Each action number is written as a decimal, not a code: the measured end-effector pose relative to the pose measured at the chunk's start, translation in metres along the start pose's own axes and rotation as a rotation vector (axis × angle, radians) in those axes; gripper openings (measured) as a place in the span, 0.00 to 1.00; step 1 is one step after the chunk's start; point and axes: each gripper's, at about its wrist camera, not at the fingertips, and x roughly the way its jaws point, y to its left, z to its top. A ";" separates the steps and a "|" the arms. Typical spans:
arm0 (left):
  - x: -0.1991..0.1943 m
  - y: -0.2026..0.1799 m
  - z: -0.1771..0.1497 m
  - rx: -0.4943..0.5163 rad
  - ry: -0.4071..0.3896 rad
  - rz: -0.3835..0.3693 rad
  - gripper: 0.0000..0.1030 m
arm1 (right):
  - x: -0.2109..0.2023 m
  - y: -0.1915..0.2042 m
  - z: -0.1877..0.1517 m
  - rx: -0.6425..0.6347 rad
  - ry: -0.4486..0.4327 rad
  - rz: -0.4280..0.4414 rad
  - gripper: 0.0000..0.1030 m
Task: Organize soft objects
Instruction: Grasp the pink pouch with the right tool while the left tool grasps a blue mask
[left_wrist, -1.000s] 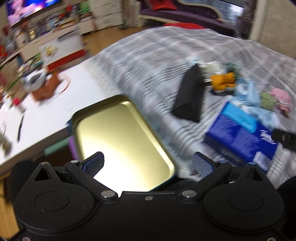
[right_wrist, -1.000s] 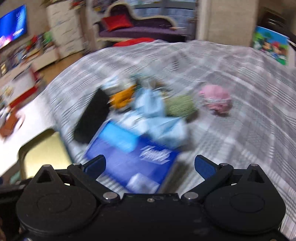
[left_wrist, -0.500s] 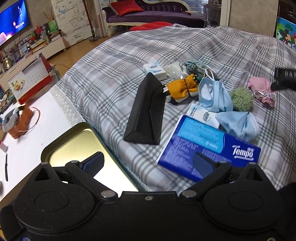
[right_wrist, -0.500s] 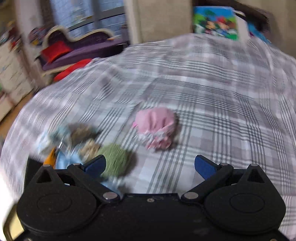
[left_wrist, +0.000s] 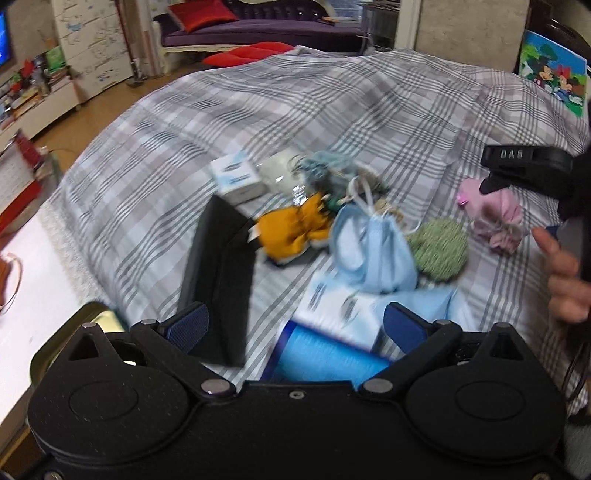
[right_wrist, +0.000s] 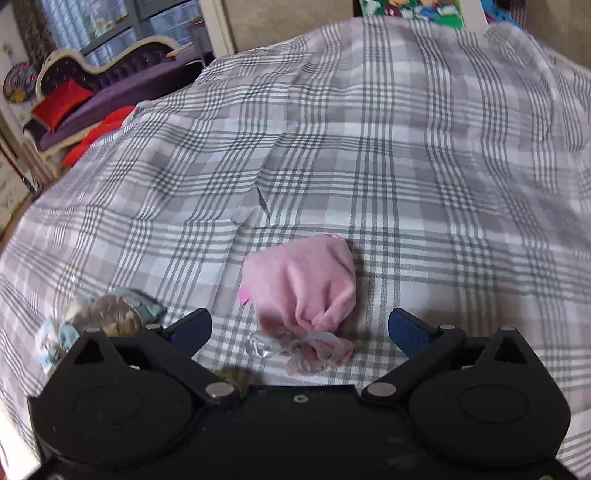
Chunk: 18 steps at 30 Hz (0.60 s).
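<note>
The bed (right_wrist: 406, 155) with its plaid cover carries everything, and the gold tray (left_wrist: 98, 314) peeks out at its near edge beside the white surface (left_wrist: 40, 280). The pink pouch (right_wrist: 306, 280) lies apart from the clutter, directly ahead of the right gripper (right_wrist: 299, 328), whose fingers are spread wide and empty — a good line for a grab. Judged best: come down over the plump body, not the gathered ties, and close gently. The left gripper (left_wrist: 293, 326) hangs open too, over the pile.

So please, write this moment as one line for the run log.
right gripper: open, above pink pouch on plaid bedspread | left gripper: open, empty, over blue tissue pack | nothing held
</note>
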 end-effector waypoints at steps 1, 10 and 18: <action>0.005 -0.003 0.004 0.013 0.000 -0.012 0.95 | 0.002 -0.004 -0.001 0.017 -0.012 0.002 0.98; 0.039 -0.034 0.023 0.135 0.023 -0.047 0.95 | 0.018 -0.024 0.001 0.086 -0.061 0.070 0.99; 0.065 -0.042 0.030 0.152 0.073 -0.059 0.95 | 0.033 -0.009 -0.007 0.028 -0.024 0.050 0.99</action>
